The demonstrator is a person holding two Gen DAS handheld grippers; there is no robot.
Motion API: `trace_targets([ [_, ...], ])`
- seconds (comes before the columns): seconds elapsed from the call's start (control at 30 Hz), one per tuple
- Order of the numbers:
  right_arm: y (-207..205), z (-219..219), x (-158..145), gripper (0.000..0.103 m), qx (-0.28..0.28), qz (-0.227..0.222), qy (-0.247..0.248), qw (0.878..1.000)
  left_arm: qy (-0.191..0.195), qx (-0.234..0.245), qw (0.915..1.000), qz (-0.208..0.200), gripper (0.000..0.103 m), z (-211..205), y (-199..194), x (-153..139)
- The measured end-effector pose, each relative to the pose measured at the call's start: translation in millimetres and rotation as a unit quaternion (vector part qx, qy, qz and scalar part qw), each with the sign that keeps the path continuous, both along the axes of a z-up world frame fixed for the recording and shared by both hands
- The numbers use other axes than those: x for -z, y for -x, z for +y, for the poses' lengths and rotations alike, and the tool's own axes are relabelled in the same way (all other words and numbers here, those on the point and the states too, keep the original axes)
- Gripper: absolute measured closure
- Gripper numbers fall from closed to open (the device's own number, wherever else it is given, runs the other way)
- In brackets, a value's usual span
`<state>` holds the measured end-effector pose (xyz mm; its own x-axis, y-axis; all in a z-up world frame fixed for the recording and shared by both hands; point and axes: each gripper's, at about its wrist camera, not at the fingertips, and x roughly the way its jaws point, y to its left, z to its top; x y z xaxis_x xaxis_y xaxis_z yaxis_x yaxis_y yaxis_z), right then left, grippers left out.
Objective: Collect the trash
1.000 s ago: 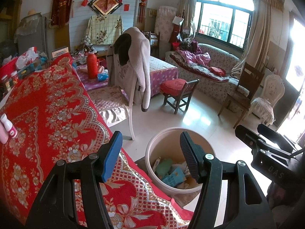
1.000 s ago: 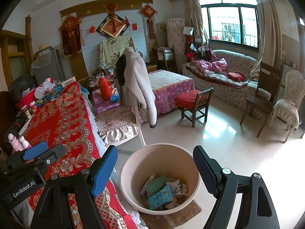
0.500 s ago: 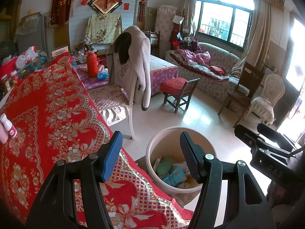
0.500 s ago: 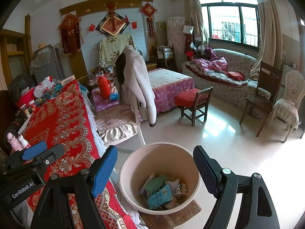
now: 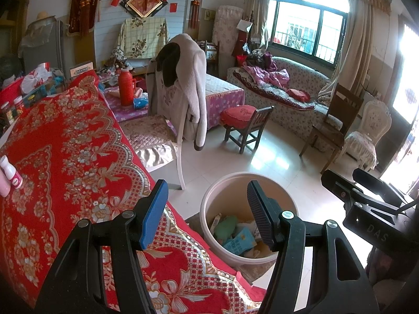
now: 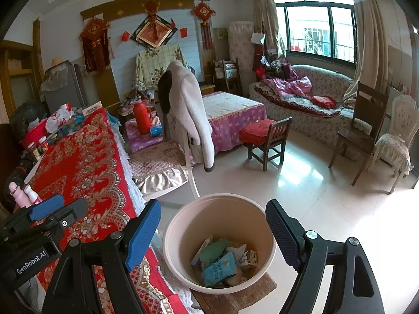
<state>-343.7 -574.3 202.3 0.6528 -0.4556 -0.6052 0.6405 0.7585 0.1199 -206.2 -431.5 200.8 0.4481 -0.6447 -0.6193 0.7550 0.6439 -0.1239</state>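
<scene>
Hovering over the desk's red floral cloth, the left tongs are spread apart and empty; the right tongs gape empty above the bin. The bin stands on the pale tiled floor just beside the desk's edge, with trash in its bottom. Small bottles stand on the cloth. Behind are a coat-draped chair, a sofa and a window.

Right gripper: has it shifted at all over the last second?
No. The right gripper frames the trash bucket just as before, jaws open and empty, and the red table cloth sits unchanged at left.
</scene>
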Motion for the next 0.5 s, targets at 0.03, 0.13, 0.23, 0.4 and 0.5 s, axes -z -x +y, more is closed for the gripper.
trace_targets([
  [0.03,0.6,0.5,0.8,0.023,0.000,0.000,0.000,1.000,0.000,0.000,1.0000,0.000,0.041,-0.4,0.1,-0.5],
  [0.13,1.2,0.9,1.6,0.023,0.000,0.000,-0.001,1.000,0.000,0.000,1.0000,0.000,0.041,-0.4,-0.2,0.1],
  [0.23,-0.3,-0.8,1.3,0.023,0.000,0.002,-0.001,1.000,0.000,0.001,1.0000,0.000,0.041,0.4,0.2,2.4],
  [0.4,-1.4,-1.9,-0.4,0.023,-0.001,0.001,-0.001,1.000,-0.001,0.001,1.0000,0.002,0.041,1.5,0.8,4.6],
  [0.5,-1.6,-2.1,-0.8,0.022,-0.001,0.002,-0.001,1.000,-0.001,0.001,1.0000,0.002,0.041,1.9,2.1,7.2],
])
